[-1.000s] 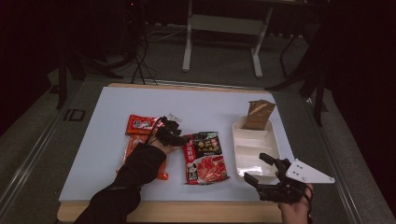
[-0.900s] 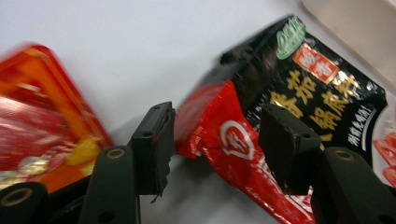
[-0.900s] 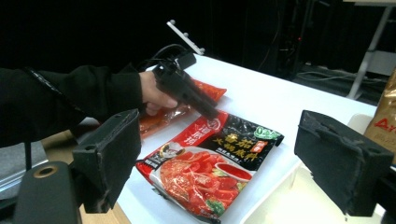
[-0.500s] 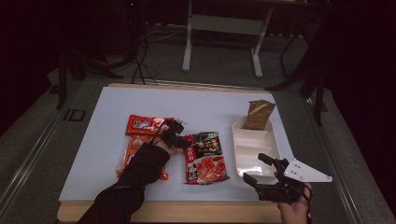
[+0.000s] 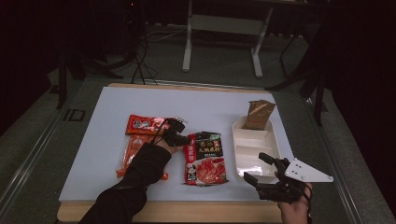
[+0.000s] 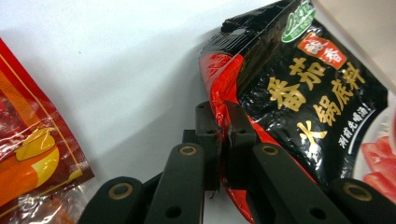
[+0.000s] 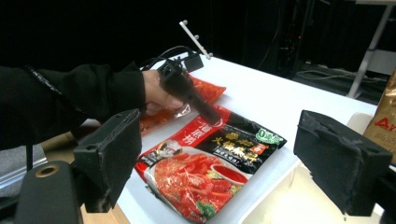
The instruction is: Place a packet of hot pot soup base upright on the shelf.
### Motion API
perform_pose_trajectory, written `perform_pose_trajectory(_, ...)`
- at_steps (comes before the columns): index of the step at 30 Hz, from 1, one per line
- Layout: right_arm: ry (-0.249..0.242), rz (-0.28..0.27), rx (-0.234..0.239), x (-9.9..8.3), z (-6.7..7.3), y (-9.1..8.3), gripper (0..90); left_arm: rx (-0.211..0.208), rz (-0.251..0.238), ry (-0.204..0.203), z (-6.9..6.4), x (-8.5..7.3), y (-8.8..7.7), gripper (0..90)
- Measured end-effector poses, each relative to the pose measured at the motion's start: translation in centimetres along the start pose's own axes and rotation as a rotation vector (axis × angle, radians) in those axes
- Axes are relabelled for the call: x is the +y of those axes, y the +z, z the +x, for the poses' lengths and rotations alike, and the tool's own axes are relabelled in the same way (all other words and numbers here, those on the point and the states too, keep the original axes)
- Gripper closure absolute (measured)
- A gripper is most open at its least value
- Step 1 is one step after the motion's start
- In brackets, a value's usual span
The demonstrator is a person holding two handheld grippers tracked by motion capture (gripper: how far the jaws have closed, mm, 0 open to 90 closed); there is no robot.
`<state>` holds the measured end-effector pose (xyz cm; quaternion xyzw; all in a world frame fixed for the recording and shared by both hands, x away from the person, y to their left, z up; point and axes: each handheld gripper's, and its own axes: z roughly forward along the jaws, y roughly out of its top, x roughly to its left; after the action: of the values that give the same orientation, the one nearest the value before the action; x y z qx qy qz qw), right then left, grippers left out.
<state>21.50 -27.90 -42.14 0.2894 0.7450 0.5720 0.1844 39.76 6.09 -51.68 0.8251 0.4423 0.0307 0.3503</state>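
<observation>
On the white table (image 5: pixel 93 154), my left gripper (image 6: pixel 223 135) has just closed on the black-and-red Chinese-lettered sauce pouch (image 6: pixel 299 93); my right gripper (image 7: pixel 224 158) stands apart, empty.

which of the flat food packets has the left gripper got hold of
The black-and-red tomato packet beside the white tray: the left gripper pinches its edge. The two orange-red packets lie untouched.

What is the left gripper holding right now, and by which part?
The left gripper, whose jaws have just been closing, pinches the black-and-red sauce packet by its upper left edge.
</observation>
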Motion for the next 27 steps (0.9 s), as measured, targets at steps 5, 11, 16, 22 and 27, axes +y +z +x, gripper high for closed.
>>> perform_pose_trajectory(5, 0.003, -0.004, -0.008, 0.1, 0.0, -0.2, 14.9, -0.014, -0.065, 0.034, -1.0, 0.4, -1.9, 87.3)
perform_pose_trajectory(11, -0.001, -0.016, -0.011, 0.4, 0.0, -0.3, 14.9, -0.045, -0.115, 0.04, -1.9, 0.5, -3.8, 87.4)
perform_pose_trajectory(16, -0.023, -0.031, -0.02, 0.4, 0.0, -0.5, 14.9, -0.075, -0.155, 0.06, -2.6, 0.3, -5.0, 87.3)
perform_pose_trajectory(22, -0.04, -0.04, -0.037, 0.5, -0.1, -0.5, 14.8, -0.087, -0.201, 0.132, -3.7, 0.2, -6.0, 87.1)
perform_pose_trajectory(27, -0.045, -0.037, -0.041, 0.6, -0.1, -0.6, 14.8, -0.108, -0.231, 0.129, -4.2, 0.1, -6.7, 87.2)
